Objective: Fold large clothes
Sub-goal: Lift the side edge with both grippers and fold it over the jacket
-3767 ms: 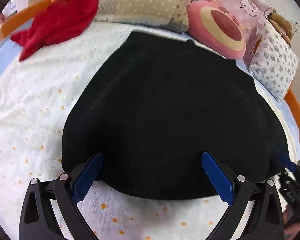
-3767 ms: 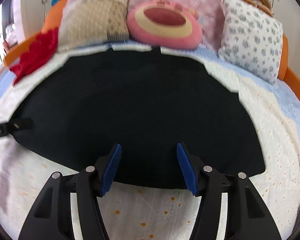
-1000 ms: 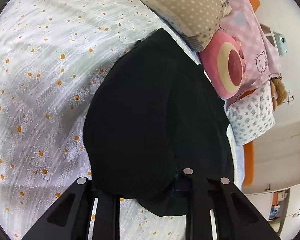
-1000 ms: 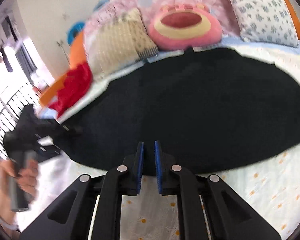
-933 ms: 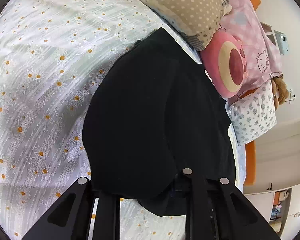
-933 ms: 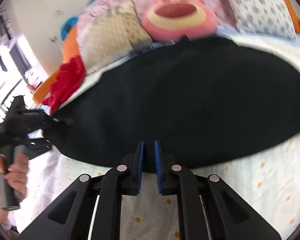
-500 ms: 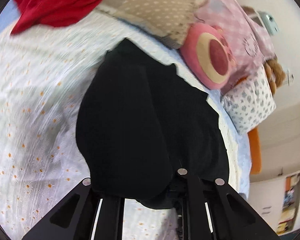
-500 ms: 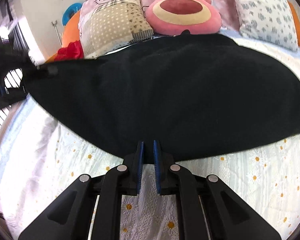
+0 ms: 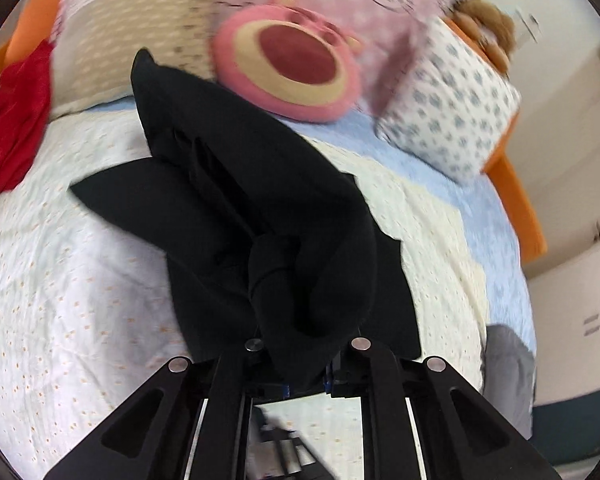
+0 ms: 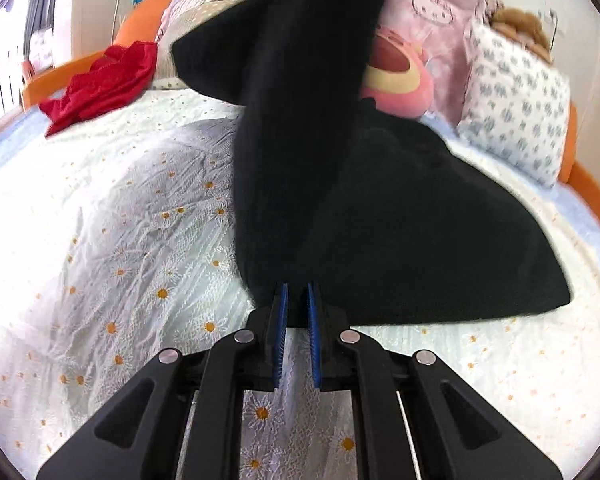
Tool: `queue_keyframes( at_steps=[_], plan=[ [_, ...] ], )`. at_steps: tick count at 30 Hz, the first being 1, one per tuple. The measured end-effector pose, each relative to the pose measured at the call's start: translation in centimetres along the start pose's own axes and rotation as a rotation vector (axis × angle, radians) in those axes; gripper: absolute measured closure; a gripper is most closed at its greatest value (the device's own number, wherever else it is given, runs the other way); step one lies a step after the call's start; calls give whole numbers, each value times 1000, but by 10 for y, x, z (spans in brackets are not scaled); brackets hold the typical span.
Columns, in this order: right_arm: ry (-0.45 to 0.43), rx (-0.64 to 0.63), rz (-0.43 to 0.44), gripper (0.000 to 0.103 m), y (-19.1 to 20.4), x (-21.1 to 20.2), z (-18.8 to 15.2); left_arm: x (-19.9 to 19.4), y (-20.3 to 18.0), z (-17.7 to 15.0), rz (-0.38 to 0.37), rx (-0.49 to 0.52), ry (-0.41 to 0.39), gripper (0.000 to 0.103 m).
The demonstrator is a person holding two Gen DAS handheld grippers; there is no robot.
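A large black garment [image 9: 236, 200] lies on the daisy-print bedspread [image 9: 60, 280]. My left gripper [image 9: 306, 384] is shut on a bunched corner of it; the cloth drapes over the fingertips and hides them. In the right wrist view the black garment [image 10: 400, 220] is half lifted: one side rises in a tall fold toward the top of the frame, the other lies flat to the right. My right gripper [image 10: 296, 320] is shut on its near hem, blue pads close together with black cloth between them.
A red garment [image 10: 100, 80] lies at the back left of the bed. A pink bear cushion [image 9: 292, 64], a beige dotted pillow [image 9: 132, 40] and a white flowered pillow [image 10: 512, 108] line the headboard. The orange bed frame [image 9: 516, 200] runs along the right.
The left gripper has carried its side of the black garment up and over toward the right, so the garment now folds over itself. The right gripper stays shut on the hem.
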State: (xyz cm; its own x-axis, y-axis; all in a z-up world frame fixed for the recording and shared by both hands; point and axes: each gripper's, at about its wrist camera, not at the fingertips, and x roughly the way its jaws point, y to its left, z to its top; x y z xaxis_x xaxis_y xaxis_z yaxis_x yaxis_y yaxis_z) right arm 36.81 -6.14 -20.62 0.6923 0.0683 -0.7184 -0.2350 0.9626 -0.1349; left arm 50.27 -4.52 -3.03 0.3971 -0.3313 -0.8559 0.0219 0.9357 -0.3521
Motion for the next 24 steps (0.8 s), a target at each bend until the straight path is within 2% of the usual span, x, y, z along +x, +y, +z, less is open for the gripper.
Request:
queue_keyframes(
  at_steps=[7, 12, 17, 20, 24],
  plan=[
    [16, 30, -6, 92, -10, -3, 3, 28, -98, -28, 61, 228, -8, 91],
    [10, 24, -26, 92, -4, -4, 1, 76, -135, -45, 75, 258, 57, 91],
    [23, 35, -20, 92, -4, 1, 2, 120, -148, -71, 128, 303, 92, 91],
    [21, 19, -41, 92, 0, 0, 4, 117, -153, -76, 140, 315, 63, 91],
    [16, 81, -7, 92, -13, -3, 5, 91, -176, -76, 141, 392, -23, 91]
  ],
)
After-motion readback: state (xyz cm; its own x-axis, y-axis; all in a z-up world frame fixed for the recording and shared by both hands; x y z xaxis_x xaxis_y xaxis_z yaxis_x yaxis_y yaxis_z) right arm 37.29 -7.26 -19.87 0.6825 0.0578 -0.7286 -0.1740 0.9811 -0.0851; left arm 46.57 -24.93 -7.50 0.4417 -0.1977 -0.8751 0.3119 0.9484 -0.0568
